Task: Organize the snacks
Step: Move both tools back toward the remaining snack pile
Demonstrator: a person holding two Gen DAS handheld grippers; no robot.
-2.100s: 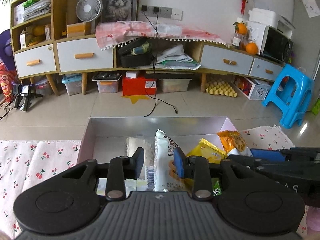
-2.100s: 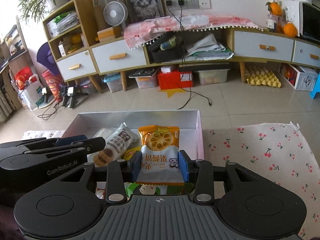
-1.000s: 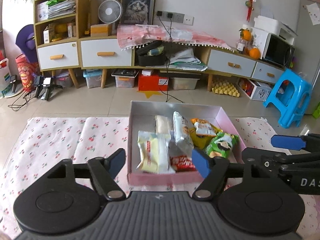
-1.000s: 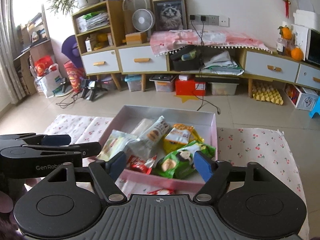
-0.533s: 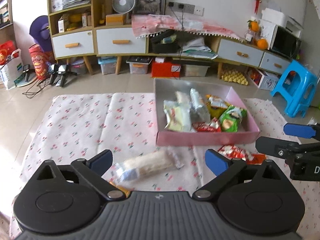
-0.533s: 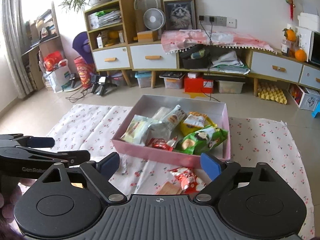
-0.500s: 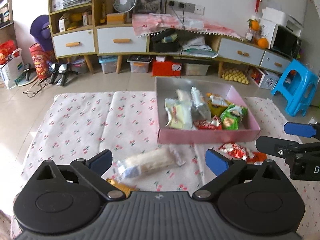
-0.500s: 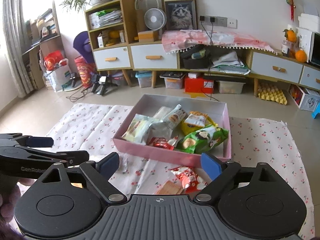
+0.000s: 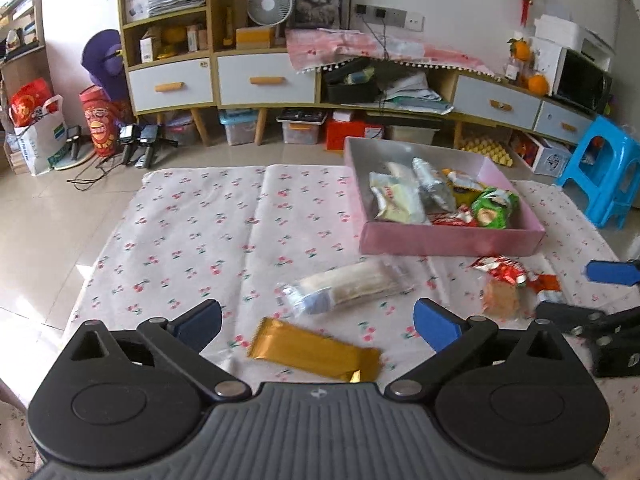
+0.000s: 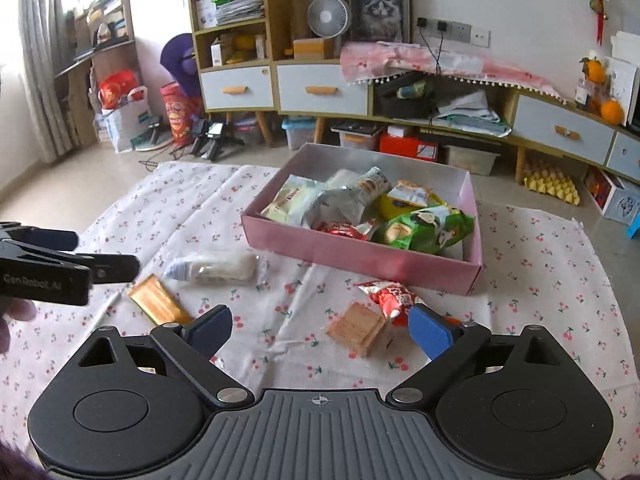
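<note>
A pink box [image 9: 448, 240] [image 10: 360, 256] holds several snack packs on the cherry-print cloth [image 9: 208, 236]. Loose on the cloth near me lie a clear pack of pale biscuits [image 9: 344, 286] [image 10: 216, 268], a gold bar [image 9: 314, 354] [image 10: 158, 300], a red-and-white pack [image 9: 500, 270] [image 10: 390, 294] and a tan cracker pack [image 9: 500, 300] [image 10: 356, 328]. My left gripper [image 9: 316, 326] is open and empty above the gold bar. My right gripper [image 10: 320, 330] is open and empty, with the cracker pack between its fingers' line of sight.
The cloth lies on a tiled floor. Behind it stand a long low cabinet [image 9: 280, 80] with drawers, storage bins underneath, and a blue plastic stool [image 9: 604, 176] at the right. Bags and tripods [image 9: 136, 148] sit at the left.
Both grippers let go of snack packs in the box, opened wide and pulled back and up. The loose snacks in front of the box have come into view.
</note>
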